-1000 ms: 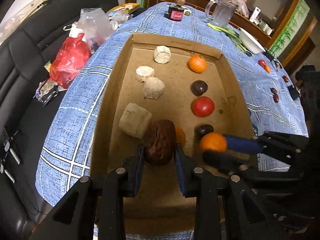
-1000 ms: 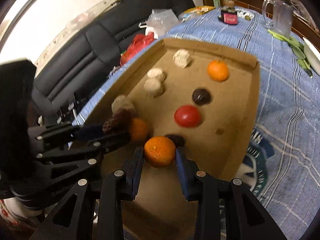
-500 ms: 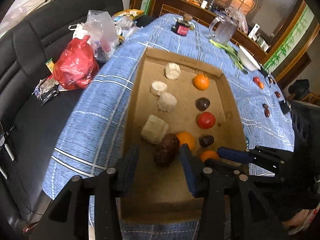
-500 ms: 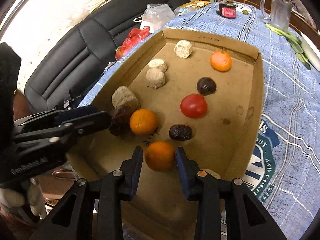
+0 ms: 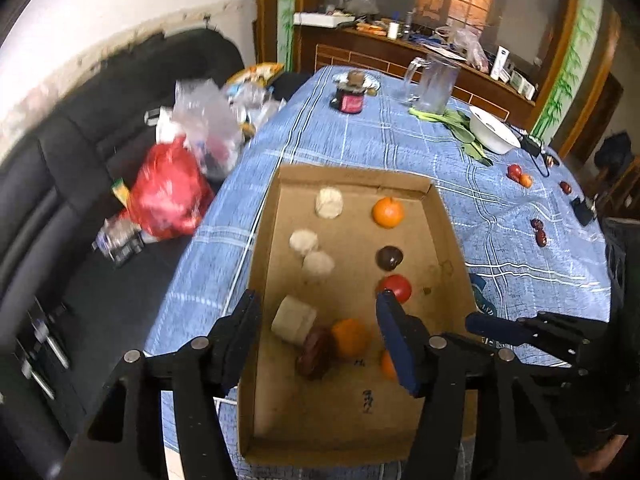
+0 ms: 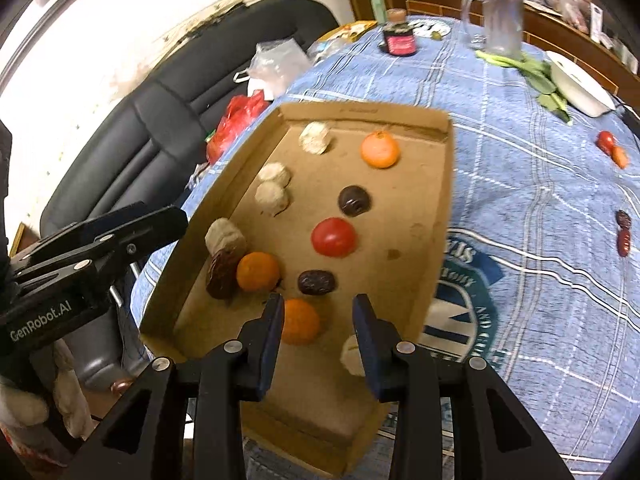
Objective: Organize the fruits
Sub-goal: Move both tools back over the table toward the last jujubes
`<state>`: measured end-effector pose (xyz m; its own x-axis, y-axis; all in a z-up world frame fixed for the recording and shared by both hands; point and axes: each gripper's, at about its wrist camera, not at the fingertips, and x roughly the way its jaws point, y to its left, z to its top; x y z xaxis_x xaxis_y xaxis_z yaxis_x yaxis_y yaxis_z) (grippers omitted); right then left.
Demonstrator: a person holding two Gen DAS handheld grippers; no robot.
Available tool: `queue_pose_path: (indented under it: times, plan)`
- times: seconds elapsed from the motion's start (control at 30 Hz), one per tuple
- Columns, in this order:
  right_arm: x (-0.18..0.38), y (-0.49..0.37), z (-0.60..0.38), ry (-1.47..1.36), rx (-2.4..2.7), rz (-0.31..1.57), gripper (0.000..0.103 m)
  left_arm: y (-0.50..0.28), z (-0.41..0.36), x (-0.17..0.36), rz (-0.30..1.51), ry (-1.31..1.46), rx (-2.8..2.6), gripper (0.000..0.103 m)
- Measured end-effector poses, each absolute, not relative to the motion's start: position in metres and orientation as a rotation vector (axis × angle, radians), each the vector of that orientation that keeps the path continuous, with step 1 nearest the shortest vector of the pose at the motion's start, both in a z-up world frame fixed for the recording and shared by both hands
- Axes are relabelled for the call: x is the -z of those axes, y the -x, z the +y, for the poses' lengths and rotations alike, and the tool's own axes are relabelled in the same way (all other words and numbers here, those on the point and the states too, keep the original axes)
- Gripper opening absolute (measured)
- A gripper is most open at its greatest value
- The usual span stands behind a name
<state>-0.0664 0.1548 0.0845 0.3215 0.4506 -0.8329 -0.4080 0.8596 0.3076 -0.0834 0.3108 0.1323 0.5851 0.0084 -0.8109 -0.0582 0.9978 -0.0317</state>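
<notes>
Left wrist view: the dark date (image 5: 315,352) lies on the floor of the cardboard box (image 5: 352,172), touching an orange (image 5: 350,338), and the left tool (image 5: 316,328), whose jaws have just been opening, stands spread above it with nothing gripped. The right tool (image 6: 318,330) stands open, clear of the second orange (image 6: 300,321) resting in the box. Both placements appear complete; the next move likely calls for fetching the loose fruit (image 5: 519,175) on the worktop (image 5: 400,136).
</notes>
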Motion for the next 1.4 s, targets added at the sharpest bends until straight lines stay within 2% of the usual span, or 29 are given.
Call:
queue_pose_path:
  times: [0.3,1.4]
  plan:
    - [-0.098,0.065,0.113,-0.114,-0.525,1.062,0.048,0.084,0.262,-0.150,0.922,-0.088,-0.084,0.059]
    - [-0.050,0.054,-0.049,-0.275,-0.365,1.172,0.048,0.046,0.131,-0.098,1.111,-0.199,-0.027,0.059]
